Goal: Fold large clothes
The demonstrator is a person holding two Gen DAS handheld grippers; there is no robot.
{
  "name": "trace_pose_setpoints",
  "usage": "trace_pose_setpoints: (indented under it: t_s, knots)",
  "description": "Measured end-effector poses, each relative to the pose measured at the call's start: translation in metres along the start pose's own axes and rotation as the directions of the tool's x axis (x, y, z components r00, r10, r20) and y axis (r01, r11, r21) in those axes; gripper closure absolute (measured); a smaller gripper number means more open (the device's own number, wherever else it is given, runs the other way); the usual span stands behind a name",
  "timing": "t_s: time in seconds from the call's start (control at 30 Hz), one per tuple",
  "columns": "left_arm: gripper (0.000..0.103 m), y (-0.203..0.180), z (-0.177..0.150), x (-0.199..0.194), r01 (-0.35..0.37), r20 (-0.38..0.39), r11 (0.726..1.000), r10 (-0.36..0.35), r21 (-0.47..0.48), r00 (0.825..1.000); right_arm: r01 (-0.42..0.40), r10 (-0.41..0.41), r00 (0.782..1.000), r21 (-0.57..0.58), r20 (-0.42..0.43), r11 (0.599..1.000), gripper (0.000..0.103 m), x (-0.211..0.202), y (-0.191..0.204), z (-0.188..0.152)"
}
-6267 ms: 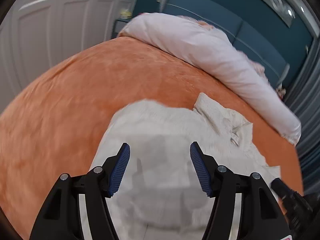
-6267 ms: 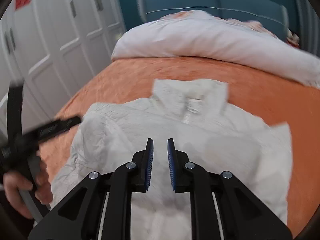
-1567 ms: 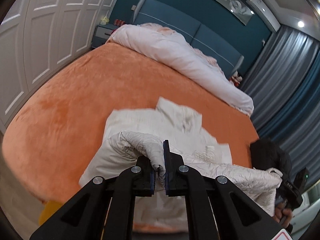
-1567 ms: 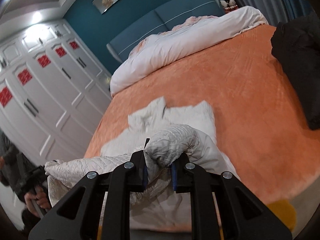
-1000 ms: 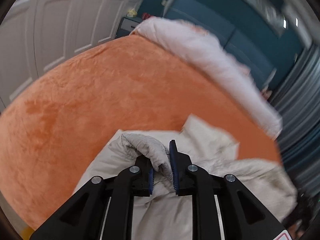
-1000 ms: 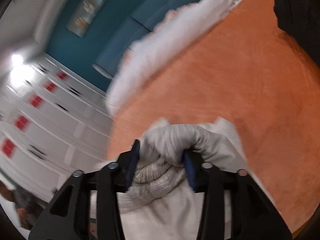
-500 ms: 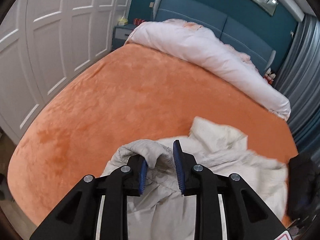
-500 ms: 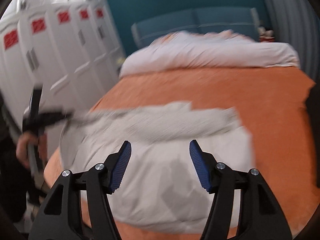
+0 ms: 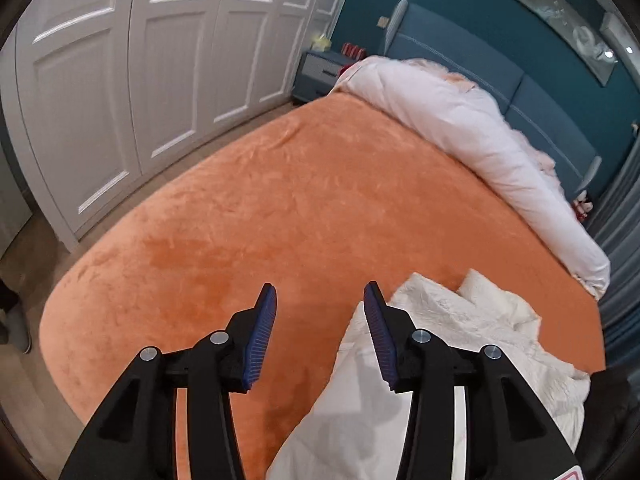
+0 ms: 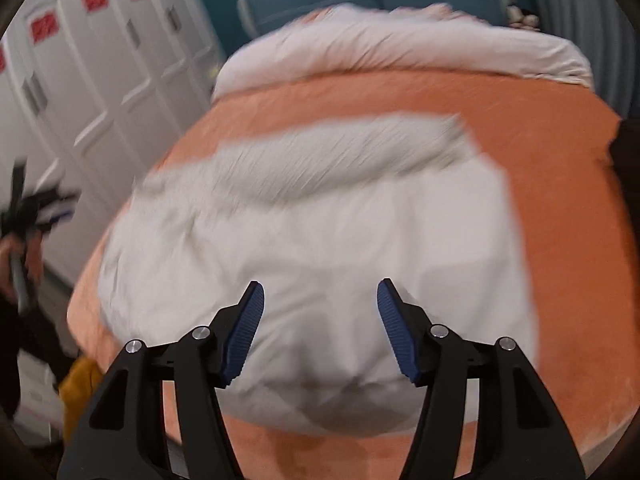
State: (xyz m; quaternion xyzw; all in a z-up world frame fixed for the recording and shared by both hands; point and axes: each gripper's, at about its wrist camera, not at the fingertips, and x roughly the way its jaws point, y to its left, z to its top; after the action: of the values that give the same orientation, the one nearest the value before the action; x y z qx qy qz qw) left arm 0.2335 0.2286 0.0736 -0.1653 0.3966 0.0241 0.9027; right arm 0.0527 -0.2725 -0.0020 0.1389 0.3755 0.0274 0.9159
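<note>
**Both grippers wide open, jacket lying on the bed**

Two grippers hang above the bed (image 9: 280, 200), each with its blue-padded fingers spread far apart and nothing between them.

Seen from the left wrist, the left gripper (image 9: 320, 312) is over bare orange cover. The white jacket (image 9: 460, 328) lies to its right: the cloth's near edge passes under and just beside the right-hand finger (image 9: 380, 336), while the left-hand finger has only orange beneath it. Beyond the jacket's bunched upper part, a rolled white duvet (image 9: 460, 128) runs along the head of the bed, in front of a blue headboard (image 9: 460, 40). White wardrobe doors (image 9: 140, 80) fill the left side.

From the right wrist, the picture is blurred. The right gripper (image 10: 320, 304) is centred over the jacket (image 10: 320, 216), white cloth filling the gap between its fingers and spreading past both. Whether the fingers touch the cloth cannot be told. The jacket lies flat near the foot edge of the bed (image 10: 560, 160), a textured fold across its far part. At the left edge, the other gripper (image 10: 40, 208) shows beside the bed, too smeared to read.
</note>
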Motion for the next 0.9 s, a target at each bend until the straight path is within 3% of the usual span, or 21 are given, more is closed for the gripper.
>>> trace_pose_setpoints:
  t_s: [0.07,0.13,0.17,0.2,0.23,0.33,0.43,0.5,0.57,0.73,0.83,0.9]
  knots:
    - [0.059,-0.017,-0.003,-0.010,0.021,0.010,0.998,-0.022,0.064,1.000,0.073,-0.074,0.996,0.037,0.052,0.997,0.040,-0.003,-0.021,0.030]
    - [0.053,-0.057,-0.012,-0.013,0.070,0.000,0.984,-0.071,0.162,0.997,0.083,-0.092,0.992,0.106,0.089,0.991,0.043,-0.002,-0.036,0.058]
    - [0.051,-0.071,-0.015,-0.014,0.098,-0.009,0.977,-0.098,0.191,0.995,0.054,-0.066,0.993,0.121,0.102,0.991,0.049,-0.002,-0.040,0.067]
    - [0.050,-0.096,-0.026,-0.013,0.154,-0.030,0.958,-0.152,0.242,0.988,0.013,-0.026,0.993,0.113,0.114,0.993,0.064,-0.001,-0.037,0.076]
    - [0.050,-0.112,-0.035,-0.011,0.185,-0.048,0.942,-0.179,0.281,0.983,-0.012,0.006,0.993,0.051,0.115,0.999,0.071,0.000,-0.020,0.084]
    - [0.044,-0.169,-0.075,0.007,0.209,-0.090,0.876,-0.189,0.434,0.978,-0.047,0.059,0.996,-0.189,0.060,0.981,0.071,0.021,0.043,0.083]
    - [0.043,-0.197,-0.105,0.037,0.208,-0.138,0.842,-0.160,0.498,0.978,-0.039,0.028,0.999,-0.349,-0.037,0.936,0.071,0.064,0.076,0.057]
    - [0.043,-0.202,-0.117,0.066,0.195,-0.192,0.846,-0.112,0.496,0.975,-0.017,-0.013,0.997,-0.388,-0.074,0.922,0.073,0.093,0.075,0.050]
    - [0.041,-0.194,-0.119,0.083,0.167,-0.185,0.857,-0.085,0.488,0.979,0.016,-0.046,0.996,-0.373,-0.072,0.928,0.073,0.105,0.060,0.053]
    - [0.032,-0.170,-0.092,0.108,0.122,-0.141,0.898,-0.068,0.422,0.988,0.102,-0.108,0.993,-0.131,-0.042,0.986,0.073,0.123,-0.023,0.090]
    - [0.032,-0.157,-0.085,0.131,0.073,-0.124,0.916,-0.025,0.394,0.992,0.081,-0.084,0.992,-0.032,-0.092,0.996,0.074,0.144,-0.055,0.082]
    - [0.031,-0.149,-0.089,0.148,0.104,-0.140,0.927,-0.056,0.361,0.989,0.065,-0.067,0.993,-0.024,-0.098,0.998,0.074,0.159,-0.060,0.077]
